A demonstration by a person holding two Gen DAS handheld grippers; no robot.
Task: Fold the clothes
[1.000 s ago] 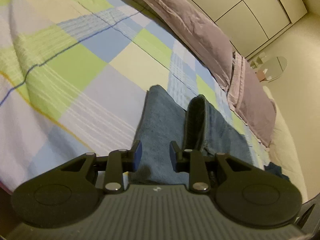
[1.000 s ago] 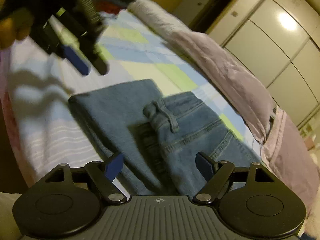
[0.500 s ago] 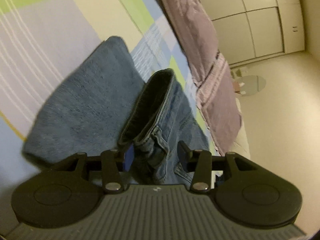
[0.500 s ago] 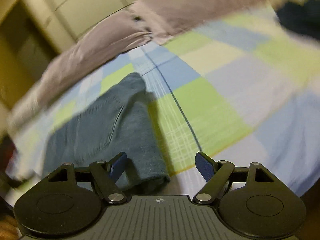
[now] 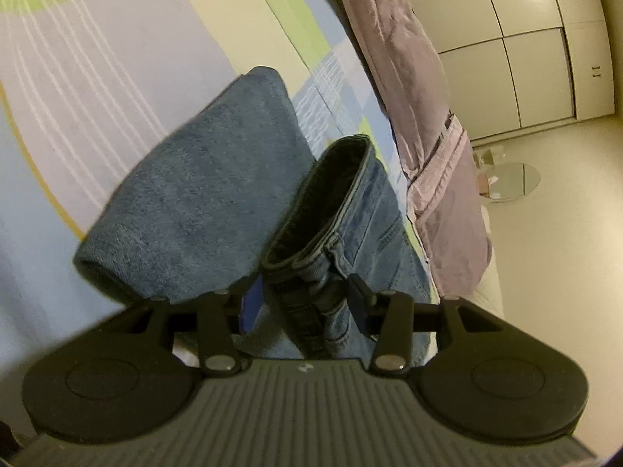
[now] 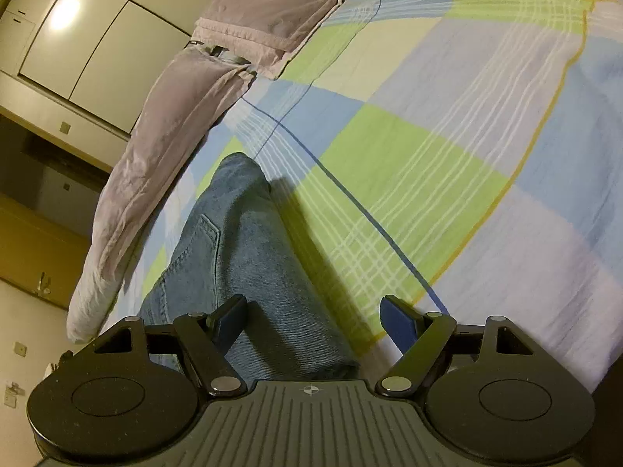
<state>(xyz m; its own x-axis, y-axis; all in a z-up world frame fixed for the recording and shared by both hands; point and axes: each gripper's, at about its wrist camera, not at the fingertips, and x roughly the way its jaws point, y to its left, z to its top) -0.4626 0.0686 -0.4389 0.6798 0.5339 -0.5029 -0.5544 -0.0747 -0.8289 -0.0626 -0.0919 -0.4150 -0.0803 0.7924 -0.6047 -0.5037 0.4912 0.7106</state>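
Jeans: a folded pair (image 5: 202, 202) lies on the bed (image 5: 97, 58), near the mauve quilt (image 5: 401, 62) along the bed's far side.
Waistband: it (image 5: 335, 194) stands up on top of the jeans, its dark inside showing.
Left claw: it (image 5: 303, 299) straddles the near end of the waistband, a blue pad on either side; whether the pads grip the cloth or only flank it I cannot tell.
Right claw: it (image 6: 317, 317) is wide apart and empty, hovering over the jeans' near end at their bed-side edge.
Step, as I judge it: taking hold of the waistband end to bring it over for the next fold.
How to do it well: bite every layer of the band, not just the belt loop; take the jeans' other corner with the right claw; lift both evenly so the edges line up and the layers below stay flat.
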